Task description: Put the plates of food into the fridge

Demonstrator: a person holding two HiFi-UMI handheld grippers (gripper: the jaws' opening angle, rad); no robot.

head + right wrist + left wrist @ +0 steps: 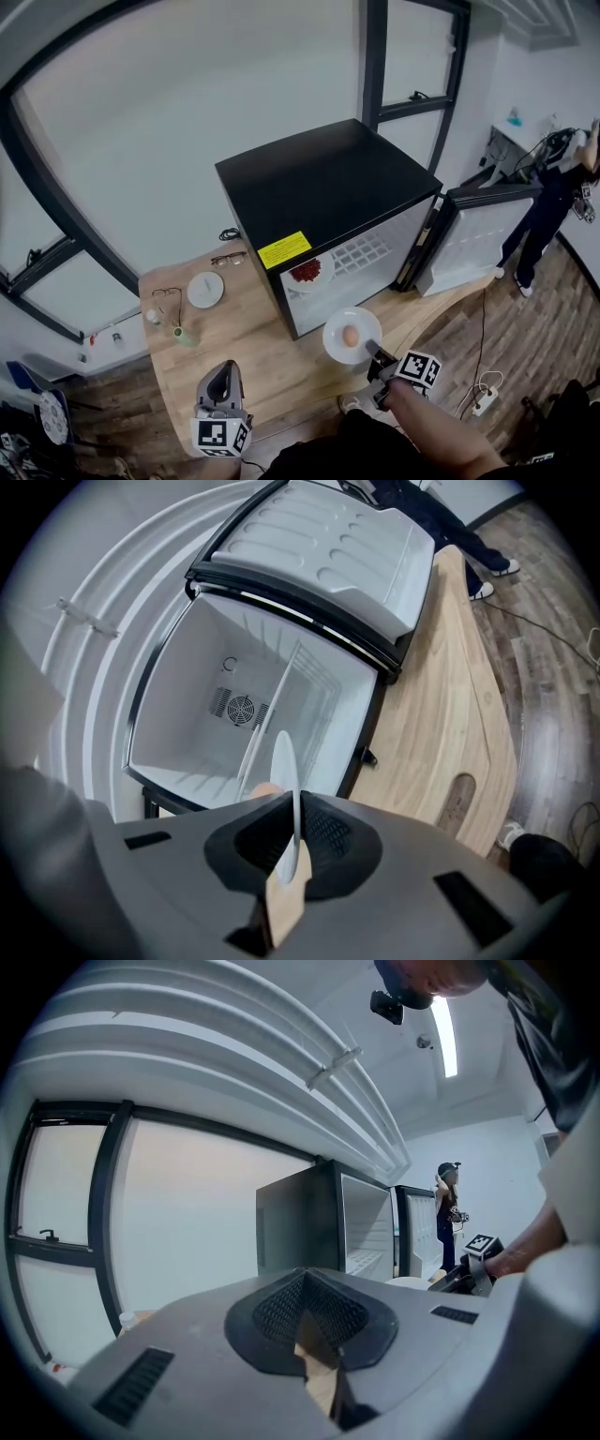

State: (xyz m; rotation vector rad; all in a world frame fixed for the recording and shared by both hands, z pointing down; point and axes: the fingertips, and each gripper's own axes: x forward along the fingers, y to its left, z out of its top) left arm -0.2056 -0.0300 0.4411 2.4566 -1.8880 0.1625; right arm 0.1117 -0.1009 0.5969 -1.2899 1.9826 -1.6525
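Note:
A black mini fridge [323,183] stands on the wooden table [234,347] with its door [478,234] swung open to the right. On its shelf sits a plate of red food [307,272]. My right gripper [378,354] is shut on the rim of a white plate [352,335] carrying a round tan piece of food, held level in front of the fridge opening. In the right gripper view that plate [284,785] shows edge-on between the jaws, with the white fridge interior [234,705] beyond. My left gripper [223,377] hovers low at the table's front, shut and holding nothing.
A second white plate [205,290] lies on the table left of the fridge, beside two pairs of glasses [229,258] and a small bottle [178,332]. A person [553,187] stands at the back right. A power strip [486,401] lies on the floor.

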